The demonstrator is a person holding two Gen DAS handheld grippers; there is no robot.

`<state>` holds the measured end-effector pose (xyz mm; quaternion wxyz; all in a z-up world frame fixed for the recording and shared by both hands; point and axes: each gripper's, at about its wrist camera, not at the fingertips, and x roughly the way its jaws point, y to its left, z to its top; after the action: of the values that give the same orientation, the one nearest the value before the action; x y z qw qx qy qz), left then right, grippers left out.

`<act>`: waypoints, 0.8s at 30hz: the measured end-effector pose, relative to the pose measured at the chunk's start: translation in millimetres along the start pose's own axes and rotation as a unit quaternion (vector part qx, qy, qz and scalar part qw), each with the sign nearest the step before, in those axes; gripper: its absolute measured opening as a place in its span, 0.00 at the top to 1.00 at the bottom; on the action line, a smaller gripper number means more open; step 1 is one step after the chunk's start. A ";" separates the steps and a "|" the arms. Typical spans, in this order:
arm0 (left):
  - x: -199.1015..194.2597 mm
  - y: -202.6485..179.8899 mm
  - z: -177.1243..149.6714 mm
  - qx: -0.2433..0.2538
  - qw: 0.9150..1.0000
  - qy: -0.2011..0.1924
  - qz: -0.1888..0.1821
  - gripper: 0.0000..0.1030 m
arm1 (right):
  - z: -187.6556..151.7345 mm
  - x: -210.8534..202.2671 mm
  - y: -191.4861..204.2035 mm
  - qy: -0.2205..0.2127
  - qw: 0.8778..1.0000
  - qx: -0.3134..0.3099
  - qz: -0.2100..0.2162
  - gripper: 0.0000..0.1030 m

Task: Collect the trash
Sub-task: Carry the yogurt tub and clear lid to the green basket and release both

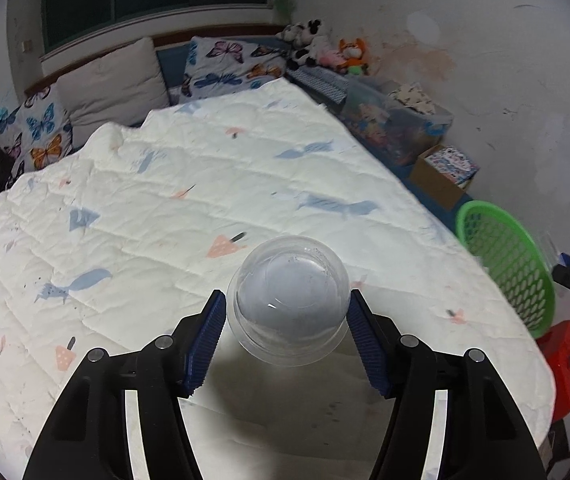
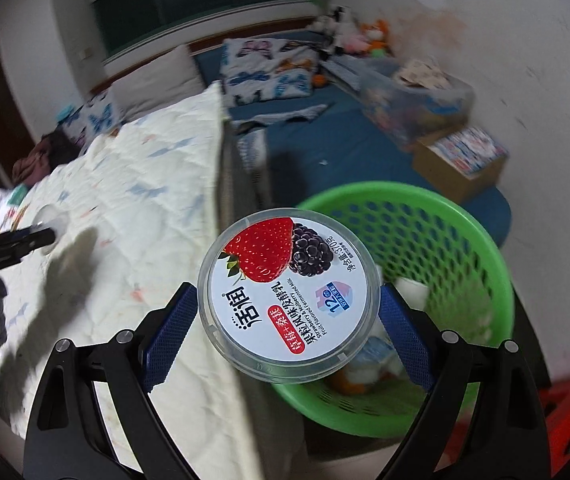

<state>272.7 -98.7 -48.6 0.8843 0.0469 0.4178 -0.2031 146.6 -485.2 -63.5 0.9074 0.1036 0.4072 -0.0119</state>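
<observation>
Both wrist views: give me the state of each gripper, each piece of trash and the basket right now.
Left gripper: shut on clear dome lid, above the quilt.
Right gripper: shut on yogurt tub, lid on, near the basket.
Green basket: upright beside the bed, already holding some trash.

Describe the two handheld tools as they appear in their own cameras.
Both look alike. The left tool and right tool have black plastic arms with silver round fasteners, white curved strips along the inner edges, and blue ribbed finger pads. No cables or sleeves show.
</observation>
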 end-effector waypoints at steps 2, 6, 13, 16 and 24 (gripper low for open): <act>-5.7 -10.6 1.3 0.007 1.000 -0.004 -0.007 0.42 | -2.6 0.0 -12.1 0.005 1.000 0.013 -0.005 0.13; -14.7 -34.9 5.1 0.024 0.999 -0.010 -0.023 0.42 | -10.4 3.2 -35.2 0.012 0.999 0.039 -0.019 0.13; -21.5 -81.7 10.3 0.057 0.997 -0.016 -0.052 0.42 | -22.7 8.8 -59.3 0.022 0.997 0.063 -0.026 0.12; -19.6 -107.1 14.0 0.070 0.995 -0.015 -0.068 0.42 | -25.7 9.2 -69.3 0.021 0.997 0.076 -0.020 0.12; -7.9 -164.6 17.2 0.097 0.990 -0.005 -0.098 0.42 | -30.4 7.1 -83.7 0.012 0.996 0.088 -0.017 0.11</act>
<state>215.0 -250.7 -17.2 0.8536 0.0899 0.3940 -0.3286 120.1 -560.7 -103.3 0.8894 0.1763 0.4173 -0.0617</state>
